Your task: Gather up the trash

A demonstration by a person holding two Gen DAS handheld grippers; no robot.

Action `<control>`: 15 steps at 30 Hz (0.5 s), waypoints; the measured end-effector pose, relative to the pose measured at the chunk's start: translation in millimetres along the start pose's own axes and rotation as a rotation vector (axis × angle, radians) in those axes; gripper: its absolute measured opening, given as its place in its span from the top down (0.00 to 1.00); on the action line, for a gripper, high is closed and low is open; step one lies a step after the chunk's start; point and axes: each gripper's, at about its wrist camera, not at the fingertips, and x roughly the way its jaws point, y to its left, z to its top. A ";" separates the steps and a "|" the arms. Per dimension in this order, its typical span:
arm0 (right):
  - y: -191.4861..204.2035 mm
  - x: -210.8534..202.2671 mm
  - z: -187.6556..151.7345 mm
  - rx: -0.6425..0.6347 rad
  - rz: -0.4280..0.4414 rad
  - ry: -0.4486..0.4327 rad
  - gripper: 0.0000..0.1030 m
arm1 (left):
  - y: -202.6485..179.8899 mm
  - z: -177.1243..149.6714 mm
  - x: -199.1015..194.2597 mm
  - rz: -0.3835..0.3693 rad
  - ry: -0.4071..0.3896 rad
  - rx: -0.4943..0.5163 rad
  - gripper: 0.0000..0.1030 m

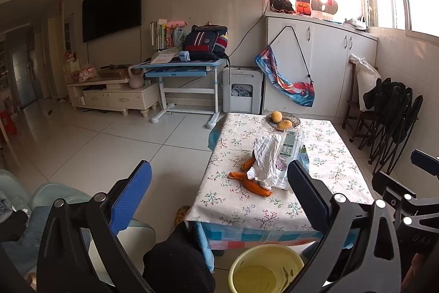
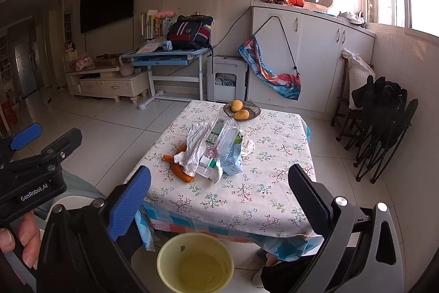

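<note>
Both hand-held grippers are raised level in front of a low table covered with a floral-print cloth [image 2: 263, 199], pointing forward across it. The left gripper [image 1: 219, 194] has its blue-padded finger and its dark finger spread wide apart with nothing between them; the right gripper [image 2: 219, 197] is spread just as wide and is likewise empty. In the right wrist view the left gripper's black body shows at the left edge, gripped from below by a hand [image 2: 19, 243] whose fingertips curl round the handle; in the left wrist view part of the right gripper shows at the far right. The trash lies ahead of both grippers, on the middle of the table: a crumpled white paper sheet [image 1: 264, 158] draped over a clear plastic packet with a green and white label [image 1: 290, 148], a pale blue carton [image 2: 233, 165] just beside them, and curled orange peel strips [image 1: 253, 183] touching the near left edge of the heap. Beyond the pile, near the far edge, a dark round dish [image 2: 253, 109] holds two yellow-orange fruits [image 2: 240, 110]. Below and nearer than the fingers, on the floor against the table's front, stands a round yellow plastic bucket [image 2: 164, 260], open at the top, with only specks of debris inside.
</note>
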 end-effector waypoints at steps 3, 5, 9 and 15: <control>-10.0 -3.8 -0.6 0.020 0.015 -0.022 0.07 | -2.6 0.7 -2.2 0.016 -0.003 0.014 0.07; -13.5 -7.1 -1.0 0.034 0.022 -0.041 0.07 | -3.9 -1.0 -3.1 0.024 -0.006 0.019 0.07; -17.0 -12.7 -1.2 0.053 0.032 -0.078 0.07 | -6.0 -2.5 -5.8 0.031 -0.012 0.030 0.07; -16.4 -14.6 1.6 0.061 0.044 -0.109 0.07 | -6.9 -4.0 -6.0 0.031 -0.009 0.029 0.07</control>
